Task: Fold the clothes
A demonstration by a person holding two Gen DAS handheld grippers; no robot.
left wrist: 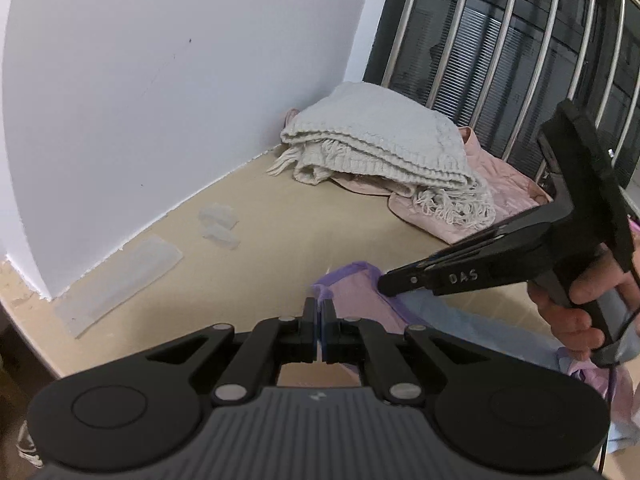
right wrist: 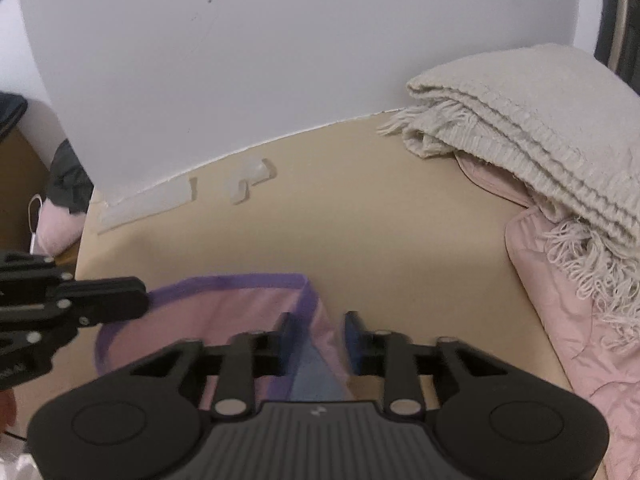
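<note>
L tool clenched on pink garment at its purple hem; R tool released, fabric btw its jaws.

Pale wall — tan surface — barred dark window

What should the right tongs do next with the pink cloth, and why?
Probably close. The right tongs stand open over the pink cloth, with its purple hem between their fingers, while the left tongs are shut at the hem's other end. Then both could lift it to fold.
</note>
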